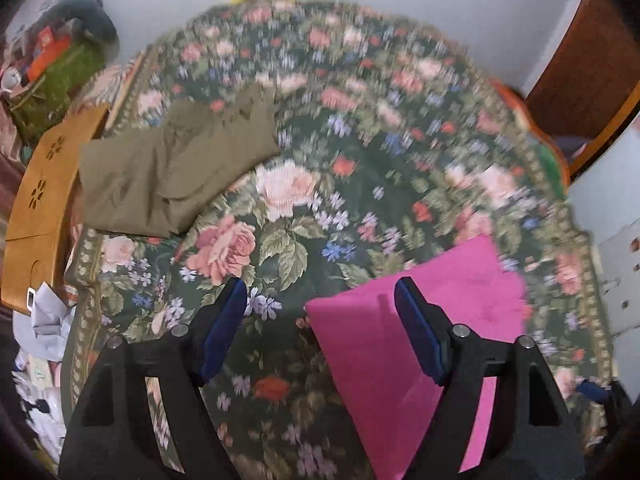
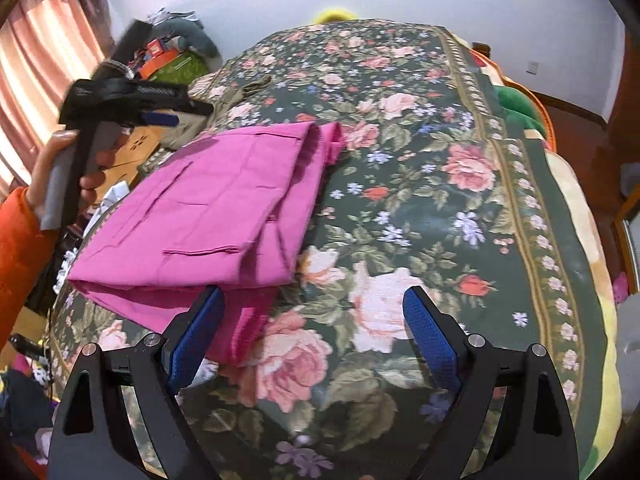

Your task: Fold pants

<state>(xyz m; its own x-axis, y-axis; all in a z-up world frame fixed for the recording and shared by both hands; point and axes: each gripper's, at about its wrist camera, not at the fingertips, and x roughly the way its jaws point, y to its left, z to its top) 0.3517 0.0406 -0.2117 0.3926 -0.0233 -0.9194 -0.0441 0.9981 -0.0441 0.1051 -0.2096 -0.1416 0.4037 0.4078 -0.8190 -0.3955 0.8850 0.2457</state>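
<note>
Pink pants (image 2: 208, 208) lie folded into a thick rectangle on the floral bedspread (image 2: 420, 208); in the left wrist view the pink pants (image 1: 400, 340) sit at the lower right. My left gripper (image 1: 320, 296) is open and empty, above the spread, its right finger over the pants' edge. My right gripper (image 2: 314, 300) is open and empty, hovering just right of the pants' near edge. The left gripper also shows in the right wrist view (image 2: 160, 114), held by a hand at the upper left. Olive-green folded pants (image 1: 172, 164) lie at the far left.
A wooden folding table (image 1: 40, 200) stands at the bed's left side, with cluttered bags (image 1: 60, 64) beyond it. A wooden wardrobe (image 1: 588, 64) stands at the right. White walls lie behind. A blanket edge (image 2: 600, 280) hangs at the bed's right.
</note>
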